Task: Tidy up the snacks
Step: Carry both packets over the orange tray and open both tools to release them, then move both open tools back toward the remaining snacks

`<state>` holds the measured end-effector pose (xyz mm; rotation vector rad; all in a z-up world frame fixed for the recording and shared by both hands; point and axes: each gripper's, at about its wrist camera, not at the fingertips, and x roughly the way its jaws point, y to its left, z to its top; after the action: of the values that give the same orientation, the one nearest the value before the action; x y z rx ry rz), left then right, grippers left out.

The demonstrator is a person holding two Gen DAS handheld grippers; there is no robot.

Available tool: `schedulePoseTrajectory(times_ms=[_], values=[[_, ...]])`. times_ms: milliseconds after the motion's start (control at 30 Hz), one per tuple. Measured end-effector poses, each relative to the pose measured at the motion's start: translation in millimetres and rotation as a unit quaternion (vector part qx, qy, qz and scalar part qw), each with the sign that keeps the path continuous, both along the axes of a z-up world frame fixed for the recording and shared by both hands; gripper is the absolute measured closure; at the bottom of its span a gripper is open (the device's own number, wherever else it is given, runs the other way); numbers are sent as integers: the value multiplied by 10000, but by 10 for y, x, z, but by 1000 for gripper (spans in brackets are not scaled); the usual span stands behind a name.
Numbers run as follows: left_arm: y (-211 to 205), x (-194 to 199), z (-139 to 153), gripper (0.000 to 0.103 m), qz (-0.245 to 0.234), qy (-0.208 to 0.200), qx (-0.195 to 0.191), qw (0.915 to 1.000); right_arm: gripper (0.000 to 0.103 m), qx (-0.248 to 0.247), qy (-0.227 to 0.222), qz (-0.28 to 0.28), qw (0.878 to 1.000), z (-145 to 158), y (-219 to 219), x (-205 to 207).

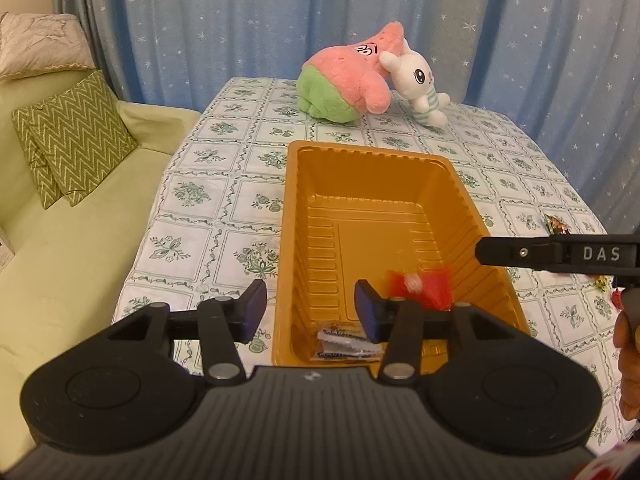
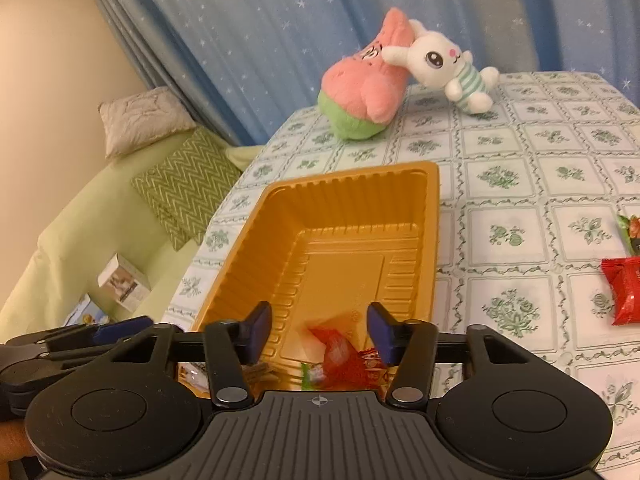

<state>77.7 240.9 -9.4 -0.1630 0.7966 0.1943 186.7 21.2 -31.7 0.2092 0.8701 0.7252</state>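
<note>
Up at the top centre of the left wrist view, a pink and green plush star (image 1: 344, 80) lies tipped on the counter (image 1: 224, 200), and a white plush rabbit (image 1: 416, 84) in a striped top leans right against it, touching. Behind them hangs a blue curtain (image 1: 240, 20) dotted with white stars. Over at the left edge, a pale green sofa (image 1: 80, 260) carries two zigzag green cushions (image 1: 76, 136), with a cream pillow (image 1: 40, 44) above them.

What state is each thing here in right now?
Tray: upright, partly filled.
Red packet: blurred, over the tray floor.
White packet: lying in tray.
Left gripper: open, empty.
Right gripper: open, empty.
Red snack: on table, outside tray.
</note>
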Motion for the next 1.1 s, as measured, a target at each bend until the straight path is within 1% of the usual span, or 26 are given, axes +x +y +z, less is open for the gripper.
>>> schedulePoseTrajectory(times_ms=[200, 367, 400, 467, 700, 933, 1100], values=[[-106, -120, 66, 51, 39, -70, -56, 10000, 49, -7, 64, -325, 9994, 21, -262, -121], [-279, -251, 155, 40, 42, -188, -73, 9998, 49, -77, 61, -598, 9982, 50, -556, -319], [-318, -278, 176, 39, 38, -215, -84, 9997, 49, -102, 45, -651, 9978, 62, -615, -360], [-402, -328, 222, 33, 45, -273, -95, 9996, 49, -146, 15, -752, 9971, 92, -735, -445], [-714, -490, 341, 26, -97, -368, -138, 9992, 49, -163, -58, -1042, 9944, 216, -1110, -702], [-988, -602, 441, 17, -193, -473, -151, 9986, 49, -238, -308, -1177, 9923, 361, -1385, -939], [-1188, -643, 476, 14, -356, -511, -217, 9978, 49, -309, -405, -1339, 9897, 400, -1591, -1074]])
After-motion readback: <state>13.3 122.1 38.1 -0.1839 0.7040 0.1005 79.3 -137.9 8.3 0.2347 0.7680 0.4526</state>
